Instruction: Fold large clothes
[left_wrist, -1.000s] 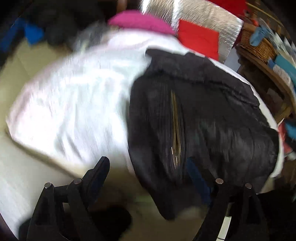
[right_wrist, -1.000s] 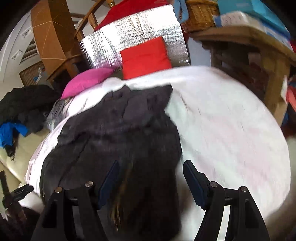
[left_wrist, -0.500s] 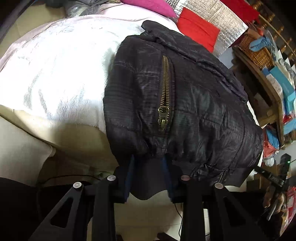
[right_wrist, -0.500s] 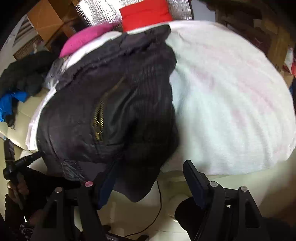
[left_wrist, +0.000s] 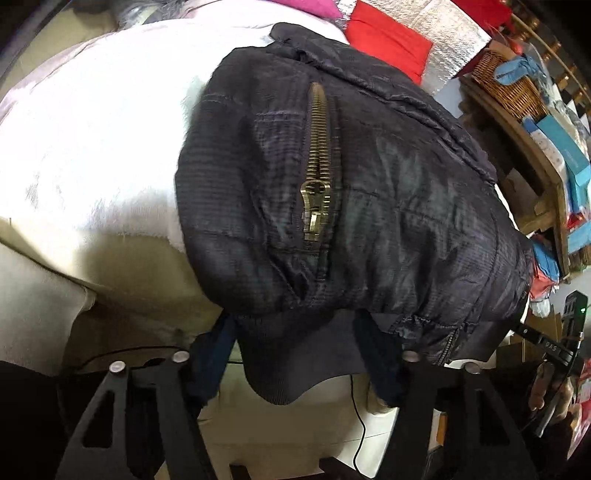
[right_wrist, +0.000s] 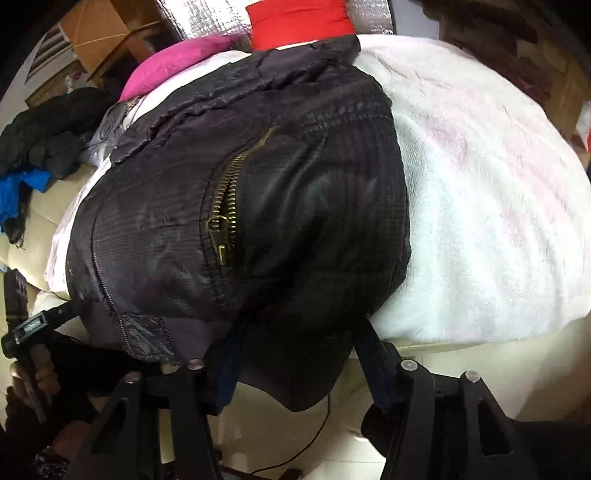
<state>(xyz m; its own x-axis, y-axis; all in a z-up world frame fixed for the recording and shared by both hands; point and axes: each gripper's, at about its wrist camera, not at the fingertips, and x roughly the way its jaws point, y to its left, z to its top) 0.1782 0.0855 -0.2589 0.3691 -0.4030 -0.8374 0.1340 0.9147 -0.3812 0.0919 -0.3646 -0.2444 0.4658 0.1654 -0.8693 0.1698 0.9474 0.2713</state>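
A black quilted jacket (left_wrist: 388, 206) with a brass zipper (left_wrist: 317, 158) lies on a white fluffy blanket (left_wrist: 92, 147), its ribbed hem (left_wrist: 295, 362) hanging over the near edge. My left gripper (left_wrist: 295, 354) is open, its fingers on either side of the hem. In the right wrist view the same jacket (right_wrist: 240, 203) hangs over the blanket (right_wrist: 480, 184) edge. My right gripper (right_wrist: 299, 362) is open, its fingers straddling a hanging corner of the hem (right_wrist: 303, 376).
A pink pillow (right_wrist: 177, 62) and a red cushion (right_wrist: 299, 18) lie at the far side. Dark clothes (right_wrist: 40, 140) are piled at the left. A wooden shelf with a wicker basket (left_wrist: 506, 88) stands at the right. A cable (left_wrist: 358, 421) runs on the floor below.
Both grippers dropped from above the blanket to its near edge. The left gripper, shut on the hem half a second ago, has opened. The jacket has been pulled toward the edge.
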